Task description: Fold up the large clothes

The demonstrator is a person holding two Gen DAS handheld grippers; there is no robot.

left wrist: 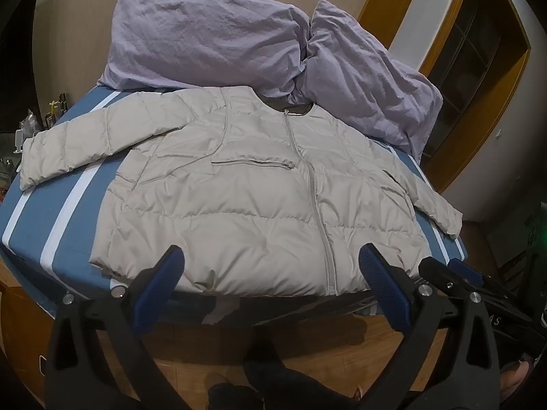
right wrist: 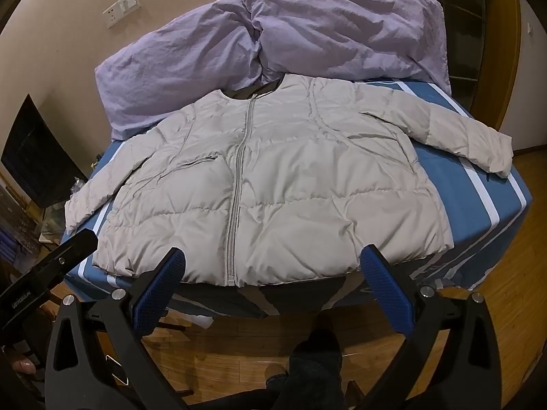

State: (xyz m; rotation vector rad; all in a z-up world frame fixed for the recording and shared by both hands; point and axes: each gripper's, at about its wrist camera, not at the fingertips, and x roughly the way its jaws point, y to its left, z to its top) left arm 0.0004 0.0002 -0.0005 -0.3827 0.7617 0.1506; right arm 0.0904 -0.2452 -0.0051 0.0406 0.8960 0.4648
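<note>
We've got the puffer jacket (left wrist: 246, 188) laid flat, front up and zipped, on the bed (left wrist: 58, 212), hem along the near edge, collar toward the far end. Both sleeves are spread out: one reaches the bed's left edge in the left wrist view, the other (right wrist: 468, 140) runs toward the right edge in the right wrist view. Two lilac pillows (right wrist: 307, 48) sit at the far end, touching; the collar butts against them, so that's the only thing crowding the jacket. Bare blue-and-white striped sheet shows either side of the body. Wall sockets (right wrist: 121, 8) are on the wall behind the pillows; there's wooden floor (right wrist: 512, 290) below the near edge.

We're holding both tools off the bed, just short of the hem and angled down at it. Left gripper (left wrist: 270, 263): jaws wide, nothing between them. Right gripper (right wrist: 273, 263): same, wide and empty. The two sit side by side, each visible at the edge of the other's view. Neither touches the fabric.
</note>
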